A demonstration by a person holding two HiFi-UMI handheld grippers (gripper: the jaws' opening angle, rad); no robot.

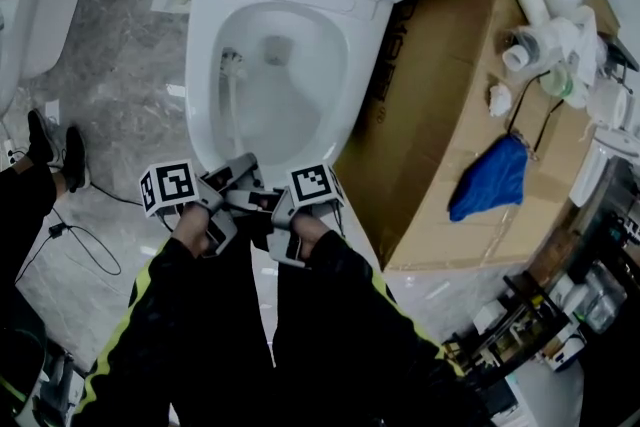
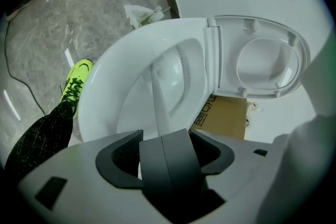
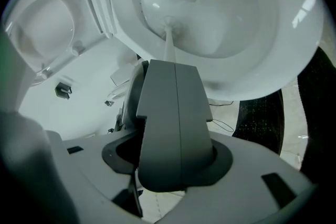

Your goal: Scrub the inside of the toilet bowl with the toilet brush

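White toilet bowl, blue cloth (on brown cardboard), seemingly grey-veined floor.

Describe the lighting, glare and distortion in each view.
Head view: dim and bluish, the toilet bowl brightest, the sleeves nearly black. Left gripper view: fisheye bend, black corners, the left gripper close and soft. Right gripper view: same bend, white glare streaks on the bowl, brush handle pale against it.

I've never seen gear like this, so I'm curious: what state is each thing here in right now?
Toilet lid: raised.
Toilet brush: head down inside the bowl, handle clamped.
Left tool: shut on the brush handle.
Right tool: shut on the brush handle.
Blue cloth: crumpled on the cardboard.
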